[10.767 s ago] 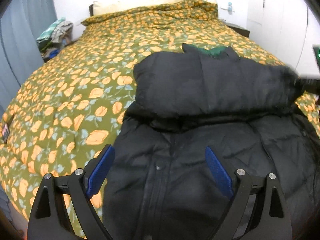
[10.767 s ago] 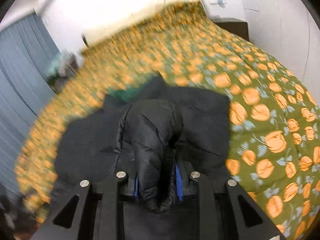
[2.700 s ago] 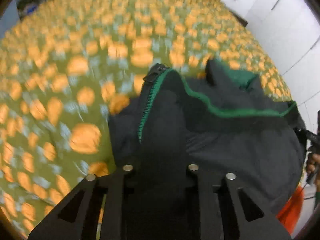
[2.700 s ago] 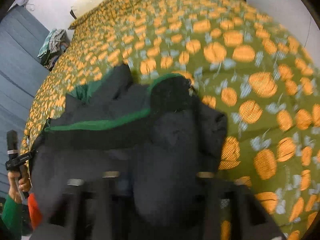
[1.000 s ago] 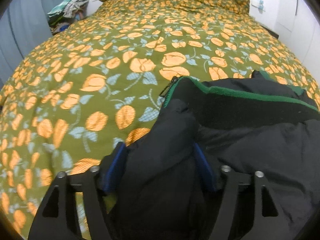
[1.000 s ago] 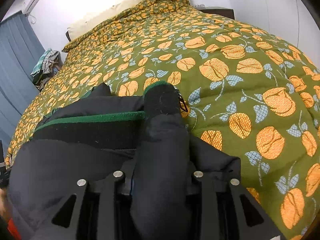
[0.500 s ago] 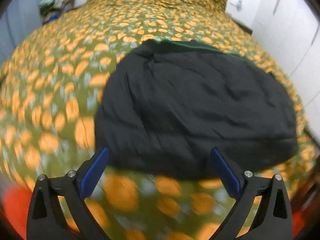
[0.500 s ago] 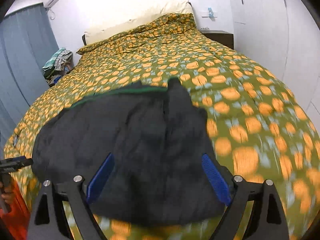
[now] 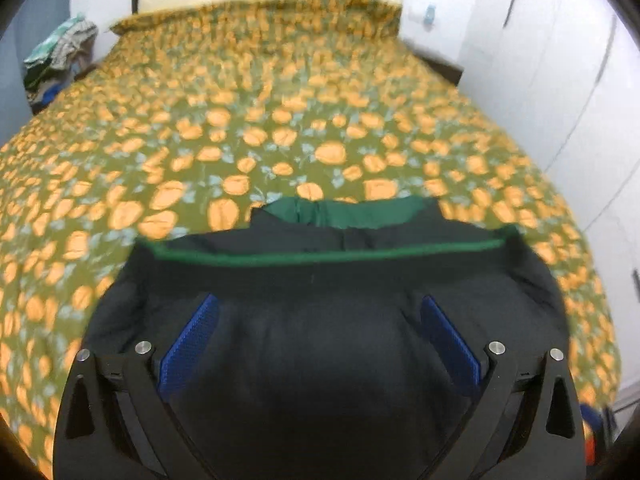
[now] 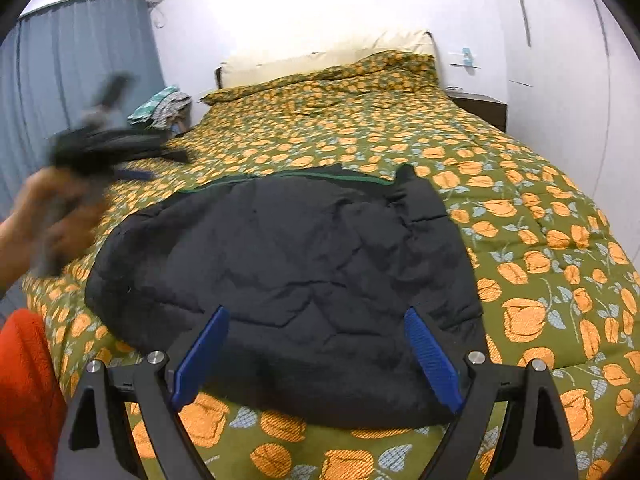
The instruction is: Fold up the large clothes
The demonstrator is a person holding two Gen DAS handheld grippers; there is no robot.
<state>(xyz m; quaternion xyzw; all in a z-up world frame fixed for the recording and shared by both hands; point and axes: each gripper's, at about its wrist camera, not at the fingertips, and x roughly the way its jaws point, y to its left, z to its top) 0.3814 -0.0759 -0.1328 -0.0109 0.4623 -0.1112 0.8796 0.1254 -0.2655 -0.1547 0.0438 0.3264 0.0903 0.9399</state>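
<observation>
A black padded jacket (image 10: 288,264) lies folded in a compact bundle on the bed, its green-trimmed edge at the far side. In the left wrist view the jacket (image 9: 320,320) fills the lower half, with green lining showing at its far edge. My left gripper (image 9: 318,308) is open and empty, hovering over the jacket. My right gripper (image 10: 316,320) is open and empty, held above the jacket's near edge. The left gripper also shows blurred in the right wrist view (image 10: 120,152), held in a hand at the left.
The bed (image 10: 540,208) has a green quilt with orange flowers and a pillow at the headboard. A pile of clothes (image 10: 160,108) sits at the back left by the blue curtain. A dark nightstand (image 10: 480,108) and white wardrobe doors (image 9: 560,80) stand at the right.
Both grippers let go of the jacket and opened. They drew back from it, and the jacket now lies folded on the bed. The left gripper is still moving.
</observation>
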